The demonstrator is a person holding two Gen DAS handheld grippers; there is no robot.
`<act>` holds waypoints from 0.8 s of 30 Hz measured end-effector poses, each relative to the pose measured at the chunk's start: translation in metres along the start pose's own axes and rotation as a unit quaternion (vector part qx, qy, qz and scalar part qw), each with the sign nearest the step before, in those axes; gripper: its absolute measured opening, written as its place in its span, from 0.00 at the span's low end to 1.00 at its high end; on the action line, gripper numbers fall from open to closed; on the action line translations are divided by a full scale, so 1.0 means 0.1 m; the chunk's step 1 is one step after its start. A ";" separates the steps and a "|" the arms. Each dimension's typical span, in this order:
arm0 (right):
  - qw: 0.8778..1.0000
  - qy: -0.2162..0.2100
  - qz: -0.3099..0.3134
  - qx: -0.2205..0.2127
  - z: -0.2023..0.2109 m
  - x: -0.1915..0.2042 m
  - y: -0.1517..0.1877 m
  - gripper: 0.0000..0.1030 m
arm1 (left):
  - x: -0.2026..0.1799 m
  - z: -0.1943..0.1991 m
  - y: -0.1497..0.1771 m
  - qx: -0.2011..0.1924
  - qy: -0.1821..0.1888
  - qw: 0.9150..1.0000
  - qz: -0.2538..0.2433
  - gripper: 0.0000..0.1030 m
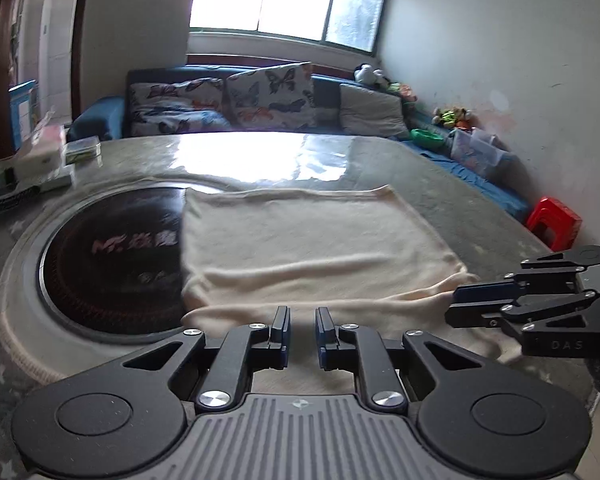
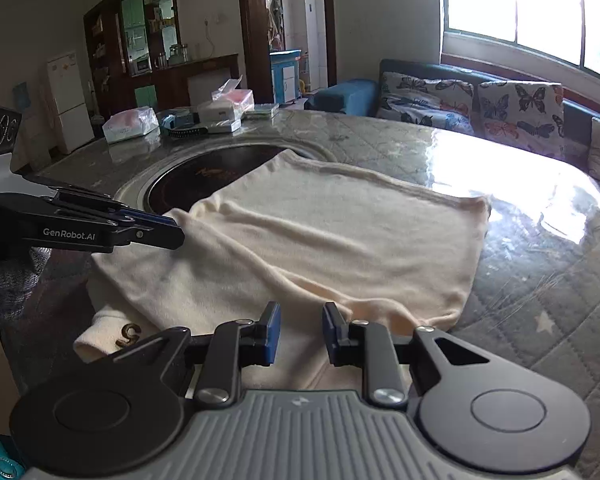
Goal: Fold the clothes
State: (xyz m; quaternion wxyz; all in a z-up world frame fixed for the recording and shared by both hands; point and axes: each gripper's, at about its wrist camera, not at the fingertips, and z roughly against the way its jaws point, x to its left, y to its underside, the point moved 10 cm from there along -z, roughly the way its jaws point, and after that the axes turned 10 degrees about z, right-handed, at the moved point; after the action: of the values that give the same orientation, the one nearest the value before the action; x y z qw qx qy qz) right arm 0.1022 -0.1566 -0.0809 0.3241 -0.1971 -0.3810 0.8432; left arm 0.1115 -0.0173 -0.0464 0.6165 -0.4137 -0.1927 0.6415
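Cream garment [image 2: 340,248]: soft knit, light and limp by the look of it. I expect it to sag and drag rather than hold shape, so I would pinch it at hems or corners, both sides at once. It is cream, partly folded, one layer doubled over another with a ridge across the middle; a cuff with a dark mark hangs at the near edge. It lies flat on the counter [image 2: 540,280], its far left corner overlapping the dark round inset burner [image 1: 112,260].

My left hand-held gripper [image 1: 302,322] hovers over the near fold, jaws parted, holding nothing. My right hand-held gripper [image 2: 301,320] likewise stands open above the near edge, empty. Boxes and bags sit at the counter's far side.
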 end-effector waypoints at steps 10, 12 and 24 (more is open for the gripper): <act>0.999 0.029 -0.029 0.014 0.09 -0.23 0.13 0.22 | -0.14 -0.22 0.11 0.028 0.017 0.999 -0.030 0.15; 0.998 0.033 -0.046 0.025 0.06 -0.32 0.20 0.20 | -0.13 -0.19 0.12 0.029 0.019 0.999 -0.032 0.15; 0.996 0.059 -0.052 0.046 0.25 -0.39 0.39 0.18 | 0.00 0.21 0.21 0.020 0.017 0.998 -0.057 0.15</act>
State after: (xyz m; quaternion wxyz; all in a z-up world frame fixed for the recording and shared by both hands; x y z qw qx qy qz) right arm 0.1001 -0.2158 -0.0914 0.3980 -0.2111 -0.3324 0.8286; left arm 0.0825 -0.0154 -0.0499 0.6632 -0.4004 -0.1925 0.6023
